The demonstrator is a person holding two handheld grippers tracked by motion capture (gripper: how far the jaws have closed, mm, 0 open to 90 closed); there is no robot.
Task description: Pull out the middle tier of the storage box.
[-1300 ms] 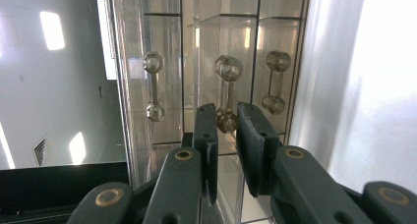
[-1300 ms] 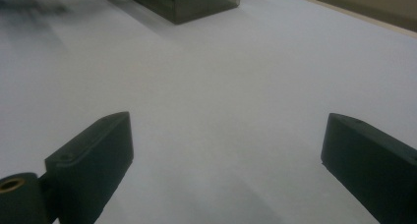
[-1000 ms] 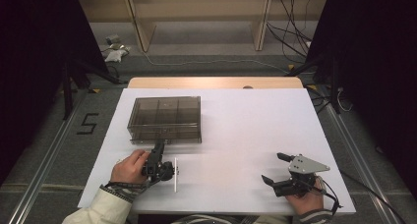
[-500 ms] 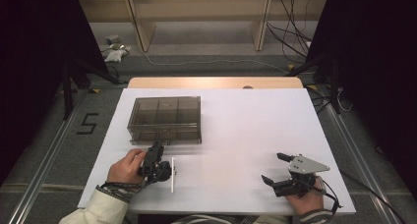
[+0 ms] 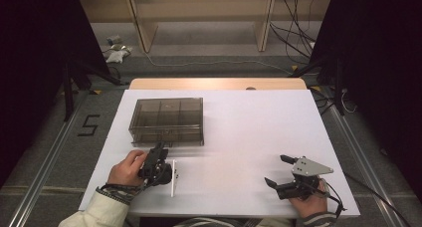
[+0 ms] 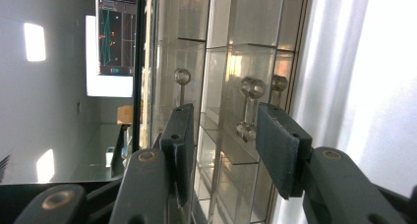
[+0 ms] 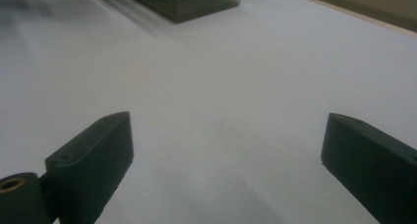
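Note:
A smoky clear drawer box [image 5: 166, 118] stands on the white table [image 5: 259, 122], left of centre. My left gripper [image 5: 159, 148] is rolled on its side just in front of the box, pointing at its front face. In the left gripper view the jaws [image 6: 221, 118] are open, and the box front [image 6: 231, 47] lies close ahead, with a small clear knob [image 6: 252, 88] beyond the gap between the jaws. Two more knobs [image 6: 182, 76] [image 6: 279, 82] flank it. My right gripper [image 5: 276, 170] rests near the front right edge, open with nothing between its jaws [image 7: 226, 130]. The box corner [image 7: 196, 0] is far off.
Bare white table top stretches between the two grippers and to the right of the box. A wooden strip [image 5: 219, 83] borders the table's far edge. Cables [image 5: 298, 43] and wooden frame legs [image 5: 142, 25] stand on the floor beyond.
My left gripper has crept slightly forward toward the box front. The right gripper and the box have stayed put.

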